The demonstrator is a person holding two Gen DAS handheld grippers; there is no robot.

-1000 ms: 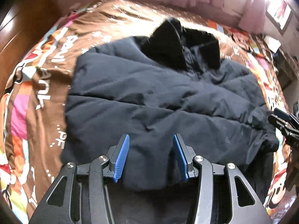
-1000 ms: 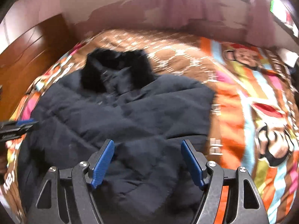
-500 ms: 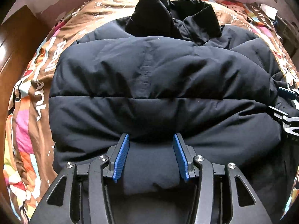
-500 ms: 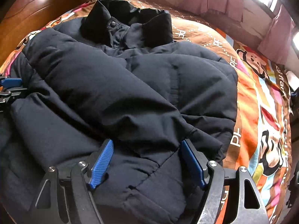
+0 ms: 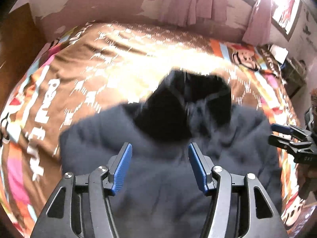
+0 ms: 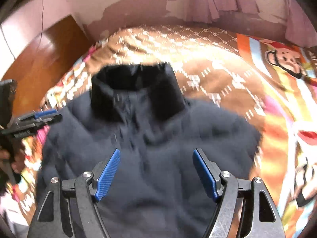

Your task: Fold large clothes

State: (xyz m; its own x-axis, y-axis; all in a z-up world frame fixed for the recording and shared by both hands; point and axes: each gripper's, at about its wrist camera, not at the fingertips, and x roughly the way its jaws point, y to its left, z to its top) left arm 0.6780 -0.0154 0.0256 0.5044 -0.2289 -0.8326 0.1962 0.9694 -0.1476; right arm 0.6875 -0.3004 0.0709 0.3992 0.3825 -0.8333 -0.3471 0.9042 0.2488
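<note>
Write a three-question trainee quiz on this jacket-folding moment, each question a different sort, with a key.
1. True or false: the dark jacket lies on the patterned bedspread.
2. Multiple choice: the blue pads of the left tongs are A) clamped on the collar, B) apart with no fabric pinched, C) out of view.
3. Fill in: in the right wrist view the jacket's black collar lies at its ____ end, away from the right tongs.

Key: 1 true; 2 B; 3 far.
</note>
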